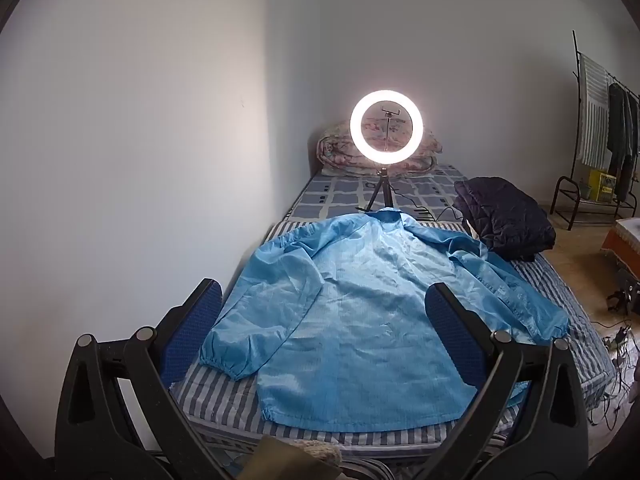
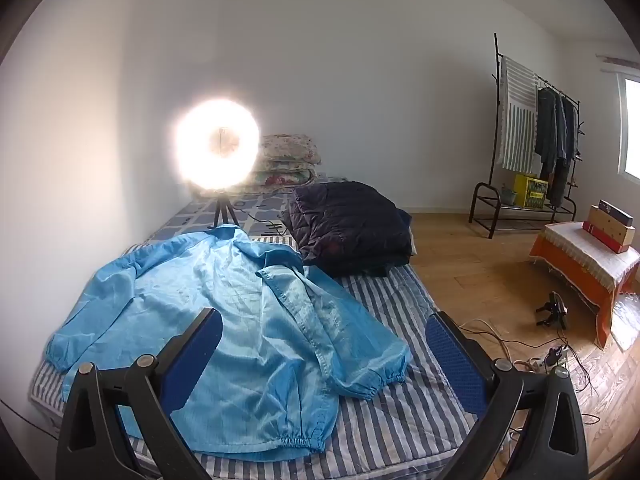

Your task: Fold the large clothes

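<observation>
A large light-blue jacket [image 1: 360, 312] lies spread flat on the striped bed [image 1: 224, 396], collar at the far end, both sleeves out to the sides. In the right wrist view the same jacket [image 2: 224, 320] fills the left half of the bed [image 2: 400, 408]. My left gripper [image 1: 324, 296] hovers open above the jacket's lower half, its blue pads [image 1: 192, 336] wide apart and holding nothing. My right gripper [image 2: 324, 324] is open too, over the jacket's right sleeve and hem, clear of the cloth.
A lit ring light on a small tripod [image 1: 386, 128] stands past the collar. A dark padded coat [image 2: 352, 228] lies folded at the bed's right edge. Floral quilts [image 2: 288, 160] sit at the head. A clothes rack [image 2: 532, 140], cables [image 2: 552, 356] and a low covered table [image 2: 588, 264] occupy the wooden floor.
</observation>
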Demonstrator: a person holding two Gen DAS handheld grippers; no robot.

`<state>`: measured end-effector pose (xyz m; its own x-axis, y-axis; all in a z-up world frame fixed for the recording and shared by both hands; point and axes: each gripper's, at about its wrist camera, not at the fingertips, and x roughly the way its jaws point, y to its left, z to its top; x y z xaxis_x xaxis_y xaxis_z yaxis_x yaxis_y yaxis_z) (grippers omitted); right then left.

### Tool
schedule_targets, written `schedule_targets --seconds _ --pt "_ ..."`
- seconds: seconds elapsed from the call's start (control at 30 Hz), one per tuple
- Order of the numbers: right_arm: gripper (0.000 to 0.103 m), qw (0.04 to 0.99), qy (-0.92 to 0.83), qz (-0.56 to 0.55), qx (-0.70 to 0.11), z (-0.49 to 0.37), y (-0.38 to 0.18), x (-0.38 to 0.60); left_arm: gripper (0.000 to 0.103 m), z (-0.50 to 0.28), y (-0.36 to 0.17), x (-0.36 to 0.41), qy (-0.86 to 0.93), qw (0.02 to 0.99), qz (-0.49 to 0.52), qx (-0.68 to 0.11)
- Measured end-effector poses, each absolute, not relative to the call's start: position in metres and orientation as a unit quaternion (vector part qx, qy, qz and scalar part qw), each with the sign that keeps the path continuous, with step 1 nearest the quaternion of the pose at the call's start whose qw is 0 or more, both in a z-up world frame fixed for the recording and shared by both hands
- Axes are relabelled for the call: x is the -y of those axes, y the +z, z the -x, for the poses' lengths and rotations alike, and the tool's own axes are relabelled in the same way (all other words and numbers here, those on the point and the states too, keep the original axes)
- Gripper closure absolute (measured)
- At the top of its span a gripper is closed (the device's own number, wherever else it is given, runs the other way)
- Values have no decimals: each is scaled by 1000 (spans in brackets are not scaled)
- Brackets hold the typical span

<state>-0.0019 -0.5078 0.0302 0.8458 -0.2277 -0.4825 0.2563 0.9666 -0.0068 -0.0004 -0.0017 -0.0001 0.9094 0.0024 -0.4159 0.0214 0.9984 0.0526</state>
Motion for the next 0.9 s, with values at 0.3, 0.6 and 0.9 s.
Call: schedule_targets --seconds 0.3,0.6,0.9 --pt "0 960 -127 -32 -249 2 34 509 0 -4 2 -3 -8 976 -18 -217" --pt "0 960 -132 -27 -246 1 35 505 0 1 7 -4 -8 977 -17 -210" --pt "0 960 -133 -28 -243 2 38 503 0 1 13 -6 -7 978 -17 -207"
